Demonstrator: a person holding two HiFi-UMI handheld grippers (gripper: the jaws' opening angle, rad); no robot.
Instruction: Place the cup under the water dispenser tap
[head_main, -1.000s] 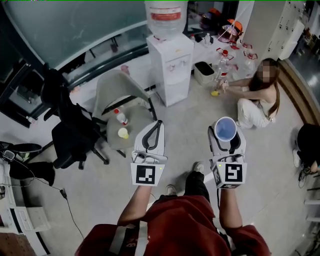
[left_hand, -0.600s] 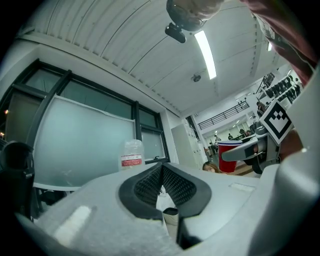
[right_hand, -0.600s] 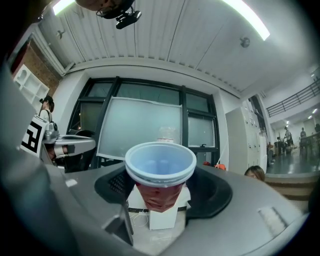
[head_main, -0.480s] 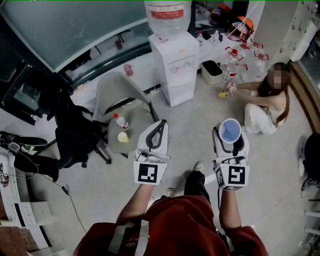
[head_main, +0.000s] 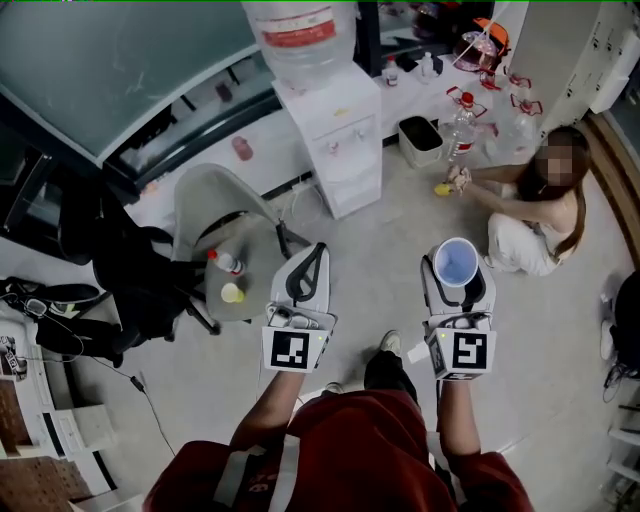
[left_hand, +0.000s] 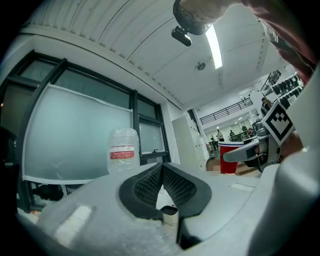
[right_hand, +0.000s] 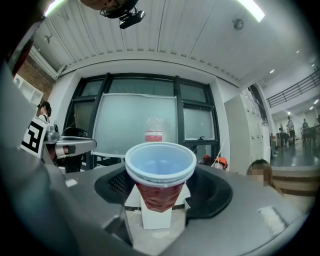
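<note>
The right tool (head_main: 456, 274) is grasping a red disposable plastic cup with a pale inside (head_main: 454, 260), its two jaws pressing on the cup's sides below the rim, and the cup is standing upright with its open mouth facing up. In the right gripper view the cup is filling the gap between the jaws, and the white floor-standing water dispenser (right_hand: 156, 216) is showing directly behind it, further off. The left tool (head_main: 316, 253) is clenching on nothing, its dark ribbed pads meeting at their tips. Both tools are pointing away from the person, side by side and apart, each ending in a cube with square markers at the near end. The person's arms, in red sleeves, are reaching out over a grey floor (head_main: 380, 250). The cup is hanging above that floor, well apart from the water dispenser, which is standing far and to the left of it against the wall. A clear water bottle with a red label (head_main: 297, 35) is sitting upside down on top of the dispenser. Left of the left tool, a grey moulded chair (head_main: 205, 205) is carrying a small clear bottle with a red cap (head_main: 225, 262) and a small yellow cup (head_main: 232, 293) on its seat. Further left, a black office chair (head_main: 140, 275) is standing. Far right, a person (head_main: 535, 215) is sitting on the floor near a white bin with a dark liner (head_main: 420, 140).
</note>
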